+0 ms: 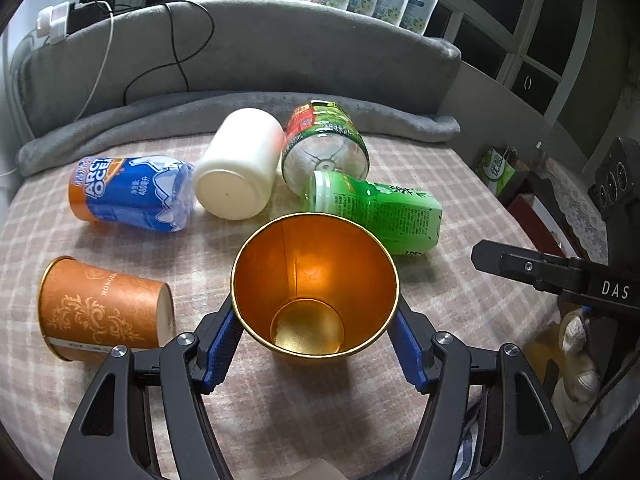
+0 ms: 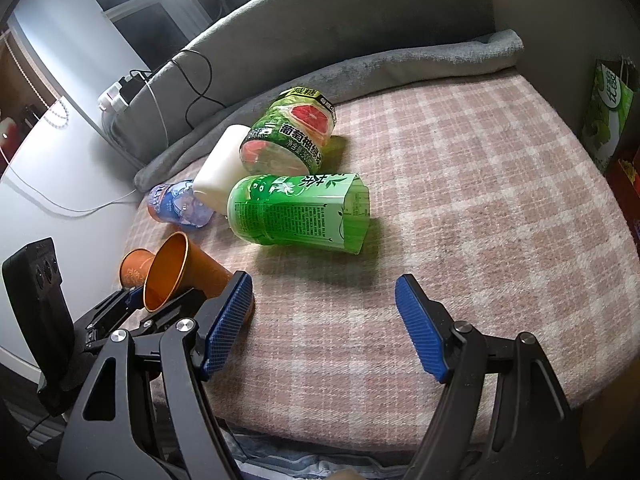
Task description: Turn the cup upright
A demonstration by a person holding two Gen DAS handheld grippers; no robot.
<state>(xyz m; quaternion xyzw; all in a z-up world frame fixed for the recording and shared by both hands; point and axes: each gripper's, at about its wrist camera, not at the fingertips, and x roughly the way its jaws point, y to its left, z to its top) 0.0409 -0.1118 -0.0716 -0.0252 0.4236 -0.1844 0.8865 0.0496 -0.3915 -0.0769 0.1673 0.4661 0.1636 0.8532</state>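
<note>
An orange paper cup with a gold lining sits between the blue pads of my left gripper, its mouth facing the camera. The left gripper is shut on it. In the right wrist view the same cup is tilted, mouth up and to the left, above the plaid cover, held by the left gripper. A second orange cup lies on its side to the left. My right gripper is open and empty over the plaid cover; it shows in the left wrist view at the right edge.
On the plaid cover lie a green carton-like bottle, a white jar, a blue and orange bottle and a clear green-label bottle. A grey rolled blanket and a grey headboard stand behind. A green box stands right.
</note>
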